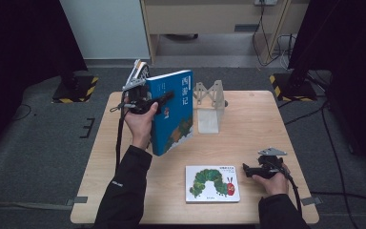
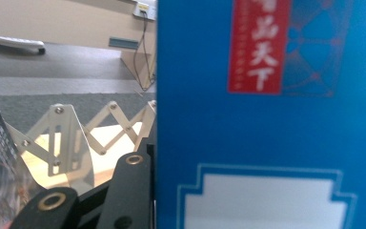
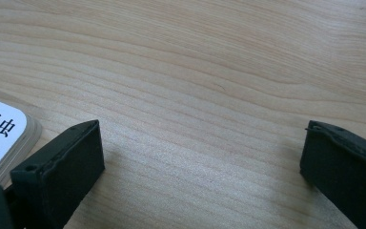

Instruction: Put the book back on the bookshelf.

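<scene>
Near the counter's (image 1: 267, 114) front edge, the right gripper (image 1: 246, 170) rests with fingers spread wide, empty, beside the flat caterpillar board book (image 1: 212, 183). Farther back, the left gripper (image 1: 164, 98) clamps the glossy blue book (image 1: 174, 112), held upright near the left edge, hiding part of the pale folding rack (image 1: 208, 102).

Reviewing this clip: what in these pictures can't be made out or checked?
- Left gripper: in the left gripper view the blue book covers one jaw.
- Blue book's small print: blurred, and cut off at that view's edges.
- Caterpillar book: its title is too small in the high view; the right gripper view cuts it off at the left edge.
- Folding rack: partly behind the blue book.
</scene>
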Demonstrator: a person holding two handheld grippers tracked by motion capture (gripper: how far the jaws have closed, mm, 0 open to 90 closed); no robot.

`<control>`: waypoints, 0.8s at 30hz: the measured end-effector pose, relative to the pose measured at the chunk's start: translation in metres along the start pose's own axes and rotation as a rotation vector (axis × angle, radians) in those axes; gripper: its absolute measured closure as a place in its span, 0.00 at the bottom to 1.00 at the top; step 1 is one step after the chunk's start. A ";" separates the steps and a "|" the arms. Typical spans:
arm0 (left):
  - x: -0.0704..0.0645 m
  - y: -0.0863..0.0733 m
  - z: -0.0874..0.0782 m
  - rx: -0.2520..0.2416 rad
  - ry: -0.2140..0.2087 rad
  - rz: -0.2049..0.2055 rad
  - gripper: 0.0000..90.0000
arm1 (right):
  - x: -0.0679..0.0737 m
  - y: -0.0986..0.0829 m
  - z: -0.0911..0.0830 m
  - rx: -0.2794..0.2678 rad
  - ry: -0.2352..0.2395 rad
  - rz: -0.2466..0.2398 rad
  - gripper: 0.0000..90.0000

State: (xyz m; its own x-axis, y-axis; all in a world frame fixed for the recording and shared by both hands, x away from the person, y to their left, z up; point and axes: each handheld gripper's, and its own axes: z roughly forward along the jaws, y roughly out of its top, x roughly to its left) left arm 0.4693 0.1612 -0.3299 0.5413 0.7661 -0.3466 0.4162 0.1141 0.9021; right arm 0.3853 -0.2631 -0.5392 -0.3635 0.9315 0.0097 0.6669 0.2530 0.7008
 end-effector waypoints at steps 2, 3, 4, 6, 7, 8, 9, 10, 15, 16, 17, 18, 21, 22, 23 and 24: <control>0.001 0.000 0.005 -0.003 0.017 0.011 0.67 | 0.000 0.000 0.000 -0.002 -0.001 -0.003 0.01; 0.001 0.000 0.008 -0.002 0.026 0.013 0.67 | 0.000 0.000 0.000 -0.002 -0.001 -0.003 0.01; 0.002 0.000 0.011 -0.002 0.034 0.013 0.67 | 0.000 0.000 0.000 -0.001 -0.001 -0.001 0.01; 0.005 -0.001 0.017 -0.004 0.045 0.013 0.67 | 0.000 0.000 0.000 -0.002 -0.001 -0.004 0.01; 0.006 -0.001 0.019 -0.009 0.050 0.015 0.67 | 0.000 0.000 0.000 -0.002 -0.001 -0.004 0.01; 0.008 -0.002 0.021 -0.017 0.058 0.015 0.67 | 0.000 0.000 0.000 -0.002 -0.001 -0.004 0.01; 0.009 -0.002 0.023 -0.026 0.063 0.017 0.67 | 0.000 0.000 0.000 -0.002 -0.001 -0.004 0.01; 0.011 -0.003 0.024 -0.032 0.070 0.018 0.67 | 0.000 0.000 0.000 -0.002 -0.001 -0.004 0.01; 0.015 -0.003 0.032 -0.049 0.126 0.041 0.67 | 0.000 0.000 0.000 -0.002 -0.001 -0.004 0.01; 0.016 -0.003 0.034 -0.049 0.131 0.044 0.67 | 0.000 0.000 0.000 -0.001 -0.001 -0.001 0.01; 0.017 -0.004 0.036 -0.053 0.144 0.046 0.67 | 0.000 0.000 0.000 -0.002 -0.001 -0.004 0.01; 0.017 -0.005 0.038 -0.055 0.149 0.047 0.67 | 0.000 0.000 0.000 -0.001 -0.001 -0.001 0.01; 0.020 -0.007 0.043 -0.055 0.162 0.047 0.67 | 0.000 0.000 0.000 -0.002 -0.001 -0.004 0.01; 0.021 -0.009 0.045 -0.060 0.167 0.044 0.67 | 0.000 0.000 0.000 -0.001 -0.001 -0.002 0.01; 0.022 -0.010 0.048 -0.065 0.172 0.038 0.67 | 0.000 0.000 0.000 -0.002 -0.001 -0.004 0.01; 0.022 -0.011 0.050 -0.065 0.175 0.041 0.67 | 0.000 0.000 0.000 -0.001 -0.001 -0.002 0.01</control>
State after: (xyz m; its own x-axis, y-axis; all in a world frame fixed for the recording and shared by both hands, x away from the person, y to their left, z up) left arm 0.5132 0.1453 -0.3605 0.4194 0.8684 -0.2645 0.3452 0.1170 0.9312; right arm 0.3854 -0.2632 -0.5392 -0.3640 0.9314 0.0080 0.6657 0.2541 0.7016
